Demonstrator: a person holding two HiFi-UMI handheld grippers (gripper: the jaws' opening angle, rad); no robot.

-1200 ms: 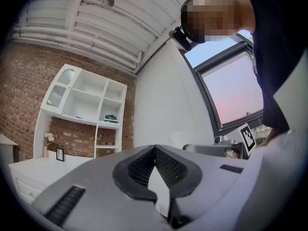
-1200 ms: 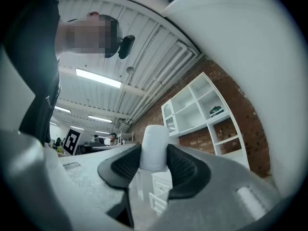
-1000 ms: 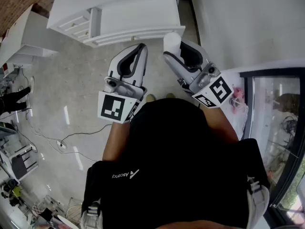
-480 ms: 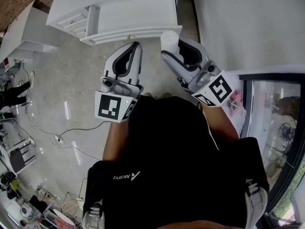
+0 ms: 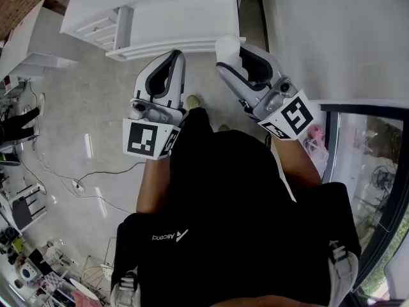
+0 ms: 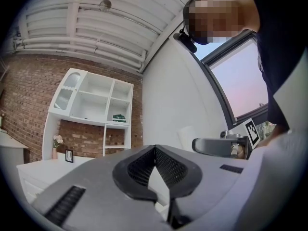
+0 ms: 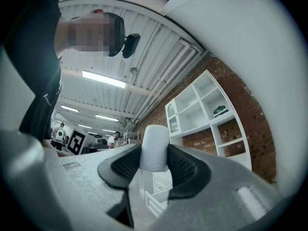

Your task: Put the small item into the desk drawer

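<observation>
The small item (image 5: 228,48) is a white rounded cylinder, and my right gripper (image 5: 234,57) is shut on it, held up over the floor in front of the white desk (image 5: 172,15). In the right gripper view the item (image 7: 155,147) stands upright between the dark pads (image 7: 183,170), with an open desk drawer (image 7: 159,197) below and beyond it. My left gripper (image 5: 177,56) is beside the right one at the same height. Its jaws (image 6: 155,148) are shut with nothing between them. Stepped-out drawers (image 5: 102,29) show at the desk's left end.
A white wall (image 5: 332,31) runs along the right, with a dark-framed glass panel (image 5: 370,171) below it. A white shelf unit (image 6: 94,109) stands against a brick wall. Cables (image 5: 77,184) lie on the concrete floor at left. The person's shoe (image 5: 194,100) shows between the grippers.
Both grippers have drifted a little up and left toward the desk, the right one still holding the item. The person's foot has stepped forward between them.
</observation>
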